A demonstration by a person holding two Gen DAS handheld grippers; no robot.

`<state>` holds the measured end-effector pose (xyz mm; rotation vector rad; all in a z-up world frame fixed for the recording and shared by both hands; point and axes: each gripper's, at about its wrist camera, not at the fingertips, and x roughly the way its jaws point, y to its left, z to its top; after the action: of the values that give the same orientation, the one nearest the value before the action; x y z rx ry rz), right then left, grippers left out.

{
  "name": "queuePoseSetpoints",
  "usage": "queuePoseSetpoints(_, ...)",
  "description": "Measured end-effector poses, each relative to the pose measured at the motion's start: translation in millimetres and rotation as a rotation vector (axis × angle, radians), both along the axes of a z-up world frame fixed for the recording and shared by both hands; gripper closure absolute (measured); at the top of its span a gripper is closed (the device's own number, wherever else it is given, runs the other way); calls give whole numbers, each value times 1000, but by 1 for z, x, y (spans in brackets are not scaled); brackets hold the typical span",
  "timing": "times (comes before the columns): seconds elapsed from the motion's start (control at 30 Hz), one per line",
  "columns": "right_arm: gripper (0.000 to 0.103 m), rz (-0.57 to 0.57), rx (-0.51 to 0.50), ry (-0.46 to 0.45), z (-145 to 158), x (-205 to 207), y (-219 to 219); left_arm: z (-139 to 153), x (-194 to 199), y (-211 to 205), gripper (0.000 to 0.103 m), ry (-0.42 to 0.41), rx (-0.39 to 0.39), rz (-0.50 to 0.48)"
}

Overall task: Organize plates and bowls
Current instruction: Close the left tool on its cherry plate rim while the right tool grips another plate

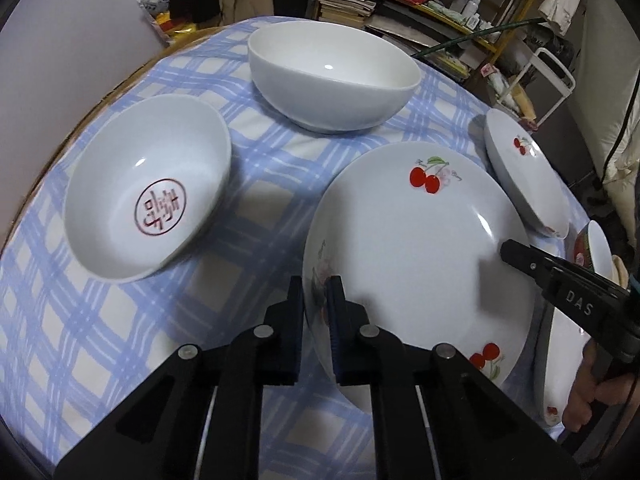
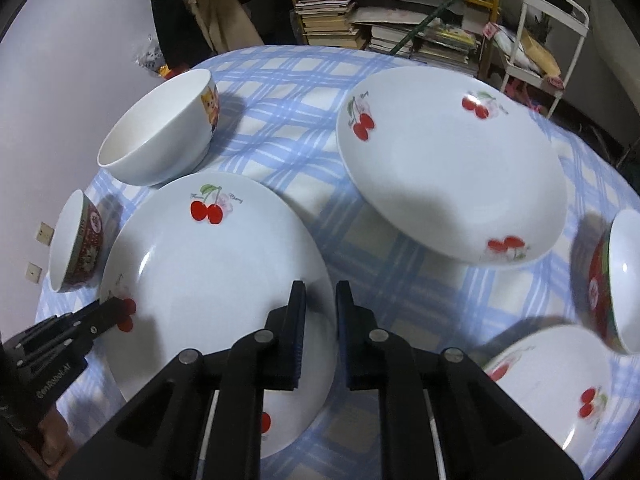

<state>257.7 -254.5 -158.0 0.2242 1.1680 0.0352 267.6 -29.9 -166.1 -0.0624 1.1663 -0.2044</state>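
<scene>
A large white cherry plate is held between both grippers above the blue checked tablecloth. My left gripper is shut on its left rim. My right gripper is shut on its right rim, and it also shows in the left wrist view. A second cherry plate lies beyond on the right. A third cherry plate lies at the near right. A bowl with a red emblem and a plain white bowl stand on the left.
Two red-patterned bowls stand at the table's left and right sides. Shelves of books and a white frame stand behind the table. A wall is close on the left.
</scene>
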Motion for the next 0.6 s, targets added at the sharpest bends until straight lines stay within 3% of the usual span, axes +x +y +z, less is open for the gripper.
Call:
queuePoseSetpoints(0.2,87,-18,57,-21,12,-17,4,6,-11,12,92,21,-3,11)
queuePoseSetpoints(0.6,87,-1,49,-57,39,-43,25,39,-37,34,89,-23,-27,21)
